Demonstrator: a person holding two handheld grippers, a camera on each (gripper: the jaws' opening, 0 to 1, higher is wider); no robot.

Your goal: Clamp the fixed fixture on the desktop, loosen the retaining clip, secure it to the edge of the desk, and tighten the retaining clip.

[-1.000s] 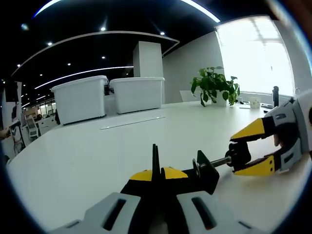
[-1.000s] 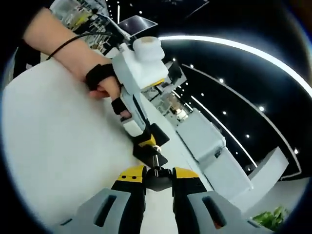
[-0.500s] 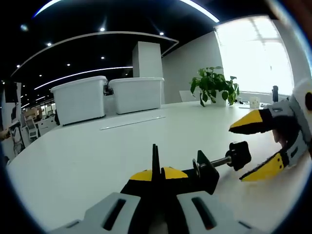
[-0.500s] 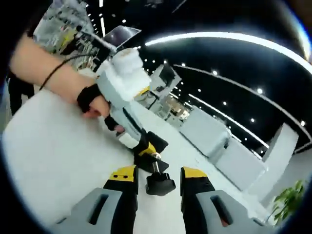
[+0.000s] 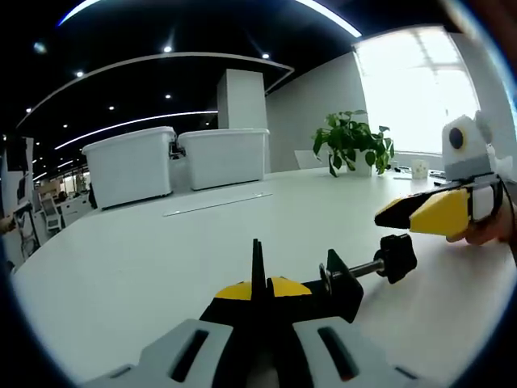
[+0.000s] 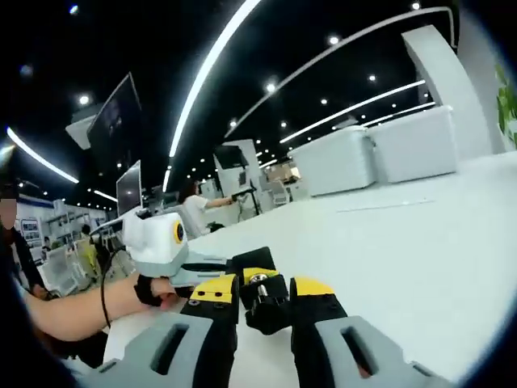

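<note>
Left gripper view: left gripper [image 5: 257, 284] is clenched on the black body of the fixture [image 5: 335, 284], jaw tips pressed together, fixture resting on the white desk [image 5: 161, 259] well in from its far edge. Its screw runs out to the right to the black knob [image 5: 396, 257]. No brand, label or writing readable anywhere. Right gripper [image 5: 428, 214] sits just beside and above the knob, yellow tips together from this angle, not touching it; a second ago it was closed on the knob, half a second ago spread wide around it. Right gripper view: right gripper [image 6: 264, 288] has rolled and now has the knob [image 6: 265, 301] between its yellow tips, which look to touch it on both sides, so grasping the knob. The person's hand [image 6: 157, 291] holds the left gripper beyond it. Two white bins [image 5: 178, 158] and a potted plant [image 5: 355, 139] stand toward the far edge of the desk.
</note>
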